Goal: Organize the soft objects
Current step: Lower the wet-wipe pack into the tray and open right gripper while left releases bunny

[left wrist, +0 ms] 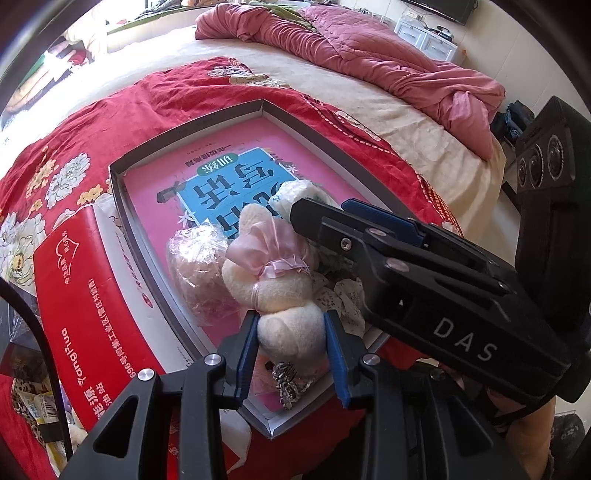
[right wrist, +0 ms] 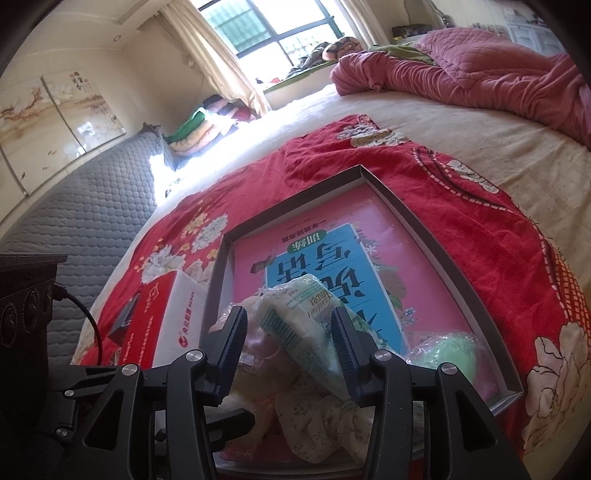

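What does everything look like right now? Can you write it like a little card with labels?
place: bed with red flowered cloth
container: shallow grey cardboard tray, pink book lying flat inside
left gripper: shut on cream plush toy with pink ribbon
right gripper: fingers on either side of a white plastic-wrapped packet, grip unclear
also in tray: green ball in plastic, pinkish wrapped bundle
beside tray: red and white carton

a home bedroom. a wide bed [right wrist: 424, 147] fills the room, with a rumpled pink quilt [right wrist: 480, 77] at its far side and a red floral sheet [right wrist: 332, 173] spread over it. a curtained window [right wrist: 273, 33] lets in daylight, folded blankets [right wrist: 207, 118] sit below it, and a padded grey headboard [right wrist: 96, 206] lines the wall.
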`<action>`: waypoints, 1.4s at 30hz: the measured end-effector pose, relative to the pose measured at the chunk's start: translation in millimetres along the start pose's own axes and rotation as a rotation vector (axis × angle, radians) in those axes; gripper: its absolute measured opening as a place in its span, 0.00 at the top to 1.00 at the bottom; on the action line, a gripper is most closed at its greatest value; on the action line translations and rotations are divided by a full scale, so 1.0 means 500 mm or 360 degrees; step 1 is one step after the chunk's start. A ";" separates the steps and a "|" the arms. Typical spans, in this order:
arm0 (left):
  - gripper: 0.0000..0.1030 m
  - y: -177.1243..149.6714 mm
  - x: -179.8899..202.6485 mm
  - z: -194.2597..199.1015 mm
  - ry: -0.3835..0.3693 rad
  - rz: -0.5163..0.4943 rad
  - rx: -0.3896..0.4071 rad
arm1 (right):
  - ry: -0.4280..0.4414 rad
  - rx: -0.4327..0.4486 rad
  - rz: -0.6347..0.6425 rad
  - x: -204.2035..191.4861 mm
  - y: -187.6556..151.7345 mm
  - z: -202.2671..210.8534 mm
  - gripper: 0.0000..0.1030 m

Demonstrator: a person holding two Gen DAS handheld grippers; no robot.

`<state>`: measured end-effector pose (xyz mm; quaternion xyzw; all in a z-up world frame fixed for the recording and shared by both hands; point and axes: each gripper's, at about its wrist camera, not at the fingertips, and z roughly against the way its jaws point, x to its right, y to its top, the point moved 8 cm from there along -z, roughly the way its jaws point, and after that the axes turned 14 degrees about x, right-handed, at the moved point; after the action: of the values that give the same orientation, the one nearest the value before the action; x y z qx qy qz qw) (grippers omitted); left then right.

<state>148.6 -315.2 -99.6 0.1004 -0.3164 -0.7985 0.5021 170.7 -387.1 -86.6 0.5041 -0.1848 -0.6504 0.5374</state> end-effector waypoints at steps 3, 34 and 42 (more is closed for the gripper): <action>0.65 0.000 0.003 0.001 -0.0009 0.0001 0.0006 | -0.0044 0.0039 0.0031 0.002 0.008 0.011 0.52; 0.49 0.017 0.011 0.014 0.0016 -0.0071 0.0079 | -0.0225 0.0318 0.0000 0.053 0.065 0.073 0.28; 0.41 0.028 0.002 0.035 0.0079 -0.0085 0.0141 | -0.0243 0.0369 0.0017 0.055 0.074 0.082 0.24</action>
<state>150.1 -312.9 -77.3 0.1507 -0.3361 -0.7941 0.4834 157.0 -437.1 -52.8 0.5109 -0.3018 -0.6582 0.4633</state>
